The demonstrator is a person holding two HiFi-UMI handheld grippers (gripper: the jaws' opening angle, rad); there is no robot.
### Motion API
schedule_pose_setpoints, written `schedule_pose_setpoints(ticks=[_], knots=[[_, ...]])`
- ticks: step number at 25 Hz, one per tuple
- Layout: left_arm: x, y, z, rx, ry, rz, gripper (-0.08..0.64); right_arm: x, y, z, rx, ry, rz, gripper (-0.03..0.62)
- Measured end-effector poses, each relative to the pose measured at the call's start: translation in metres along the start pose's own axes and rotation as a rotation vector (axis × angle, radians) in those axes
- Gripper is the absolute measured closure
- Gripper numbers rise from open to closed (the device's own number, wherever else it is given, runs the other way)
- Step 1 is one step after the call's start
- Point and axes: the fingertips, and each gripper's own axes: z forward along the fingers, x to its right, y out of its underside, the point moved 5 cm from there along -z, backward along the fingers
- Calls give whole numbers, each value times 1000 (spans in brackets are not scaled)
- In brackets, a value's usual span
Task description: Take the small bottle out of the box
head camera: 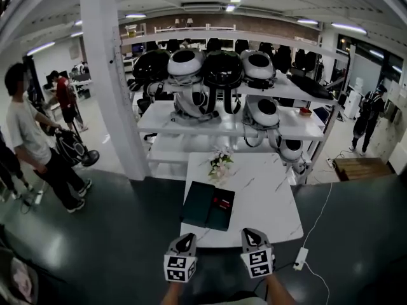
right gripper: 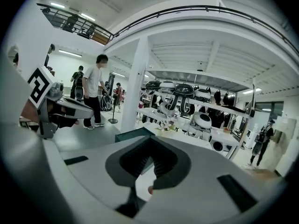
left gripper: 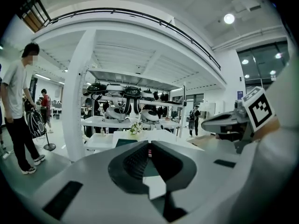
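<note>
Nothing of the task is seen to be done yet: the box (head camera: 198, 203), dark and lying open flat, rests on the near half of the surface (head camera: 264, 199). A little red thing in its right half, judged to be the small bottle (head camera: 222, 203), is seen lying inside it and untouched. The left hand-held gripper (head camera: 188, 239) and the right hand-held gripper (head camera: 250, 234) are held side by side just short of the near edge of the surface, apart from the box and pointed toward it. In each gripper view the jaws are seen brought together at their tips, with nothing clamped between them. The whole job is therefore judged to be left: the box is to be reached, one pair of jaws is to be opened and closed on the bottle, and the bottle is to be lifted clear. Because the bottle is small and sits low in the box, a careful, well-aimed grasp is likely to be called for. The surface is white with faint grey veining, and a small bunch of pale flowers (head camera: 220, 164) is set at its far edge. Behind it a white shelf rack (head camera: 292, 124) is loaded with rounded black and white devices (head camera: 186, 62). A white pillar (head camera: 111, 75) is seen at the left, with a person (head camera: 35, 145) beside it, and a power strip (head camera: 300, 258) lies on the dark floor (head camera: 127, 234).
</note>
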Motion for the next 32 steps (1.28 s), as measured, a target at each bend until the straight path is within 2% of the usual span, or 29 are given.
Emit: schedule_pose_setpoints(ticks=[10, 15, 20, 32], knots=[[-14, -7, 39, -15, 21, 20, 525, 24, 9, 28, -25, 33, 18, 572], [-18, -7, 64, -27, 14, 28, 525, 38, 17, 53, -31, 18, 26, 572], [-26, -10, 103, -42, -2, 34, 525, 59, 20, 89, -31, -7, 34, 572], [-51, -44, 223, -61, -65, 19, 525, 139, 4, 200, -31, -68, 31, 572]])
